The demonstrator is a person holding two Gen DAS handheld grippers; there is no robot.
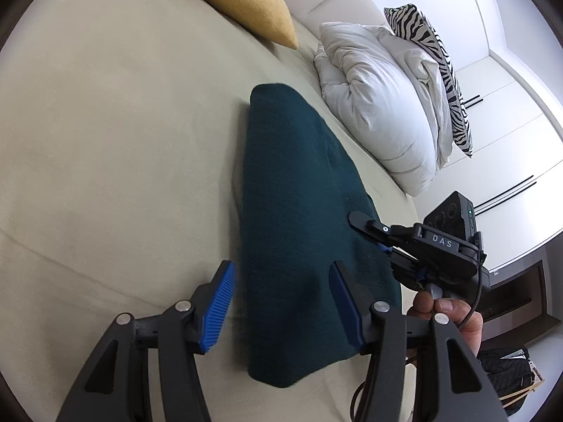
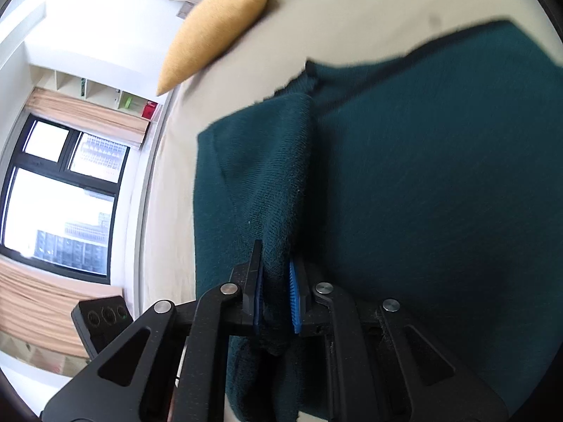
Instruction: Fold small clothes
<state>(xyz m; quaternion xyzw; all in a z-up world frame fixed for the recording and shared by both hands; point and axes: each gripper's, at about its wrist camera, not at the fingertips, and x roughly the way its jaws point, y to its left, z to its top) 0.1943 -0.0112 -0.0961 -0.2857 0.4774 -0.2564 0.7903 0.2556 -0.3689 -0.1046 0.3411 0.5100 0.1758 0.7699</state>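
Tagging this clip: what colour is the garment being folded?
Dark teal green garment, shown best in the right wrist view.

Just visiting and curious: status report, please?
Left gripper open, over the green garment. Right gripper shut on a garment fold. Nothing in the way on the bed.

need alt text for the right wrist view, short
The right hand-held gripper is shut on a raised fold of a dark teal knit garment lying on a beige bed sheet. A mustard pillow lies beyond it, with a window at left.
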